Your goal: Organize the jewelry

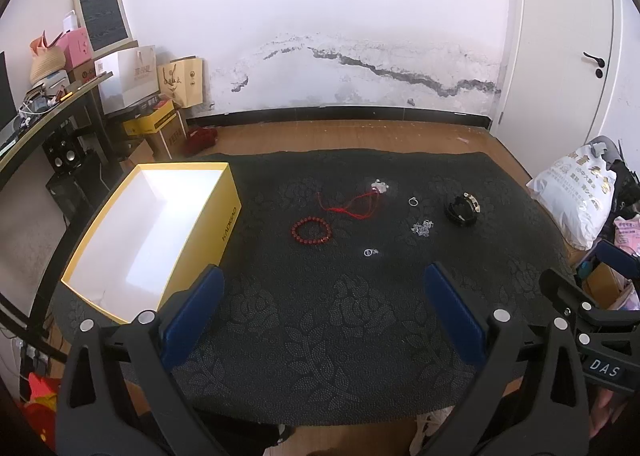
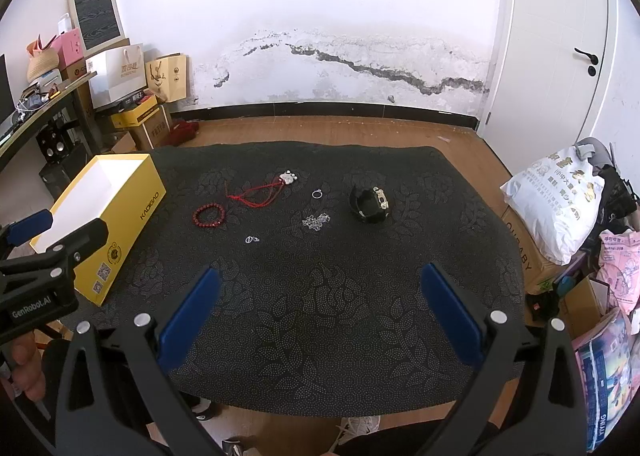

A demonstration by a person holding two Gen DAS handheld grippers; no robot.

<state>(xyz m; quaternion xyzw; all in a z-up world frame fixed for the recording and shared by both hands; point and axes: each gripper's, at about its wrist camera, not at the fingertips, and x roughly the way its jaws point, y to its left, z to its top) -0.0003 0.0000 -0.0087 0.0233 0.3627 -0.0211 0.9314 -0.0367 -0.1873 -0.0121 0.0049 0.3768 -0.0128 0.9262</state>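
Note:
Jewelry lies spread on a black patterned table cloth: a red bead bracelet, a red cord necklace with a silver pendant, a silver ring, a silver chain heap, a small silver piece and a black bracelet with a pale clasp. An open yellow box, white inside, stands at the left. My left gripper and right gripper hover open over the near cloth, holding nothing.
A desk with boxes and paper bags stands at the left. A white sack and cartons crowd the right side. Wooden floor, a stained wall and a white door lie beyond the table.

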